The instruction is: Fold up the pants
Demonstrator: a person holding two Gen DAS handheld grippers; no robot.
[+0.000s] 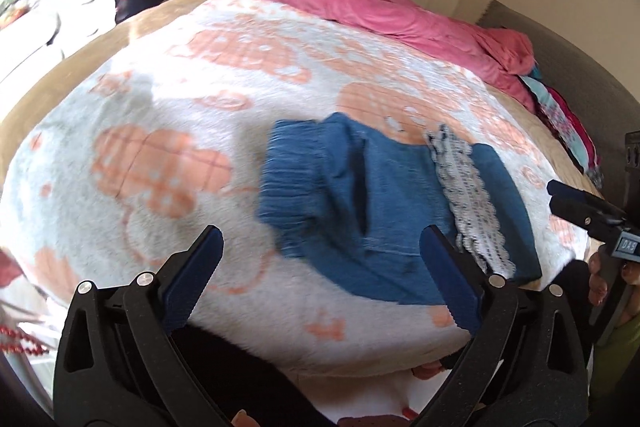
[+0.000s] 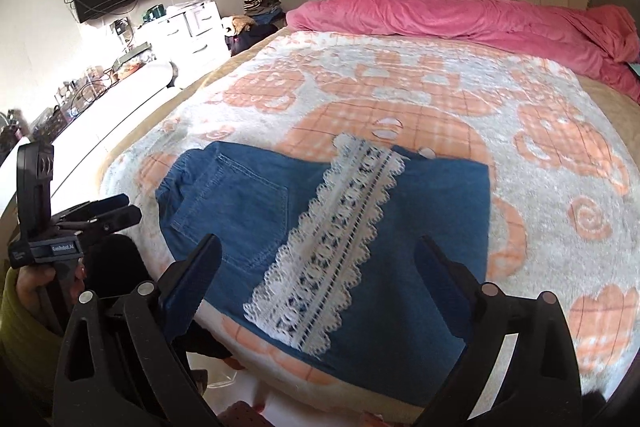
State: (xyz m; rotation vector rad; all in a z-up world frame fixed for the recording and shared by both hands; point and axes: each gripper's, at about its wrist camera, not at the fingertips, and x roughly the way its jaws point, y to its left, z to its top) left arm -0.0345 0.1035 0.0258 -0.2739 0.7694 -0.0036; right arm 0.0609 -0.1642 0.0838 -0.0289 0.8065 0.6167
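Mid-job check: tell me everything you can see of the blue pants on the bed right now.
The pants are blue denim, folded into a compact, roughly rectangular bundle lying flat near the front edge of the orange-and-white blanket. A stitched back pocket faces up, the gathered elastic waistband is at the left end, and a white lace strip runs diagonally across the top. Neither gripper touches them.

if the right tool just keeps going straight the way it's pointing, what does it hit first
Most likely the pants, about at the lace strip lying across them on the blanket. The right tool is open; depth is unclear.
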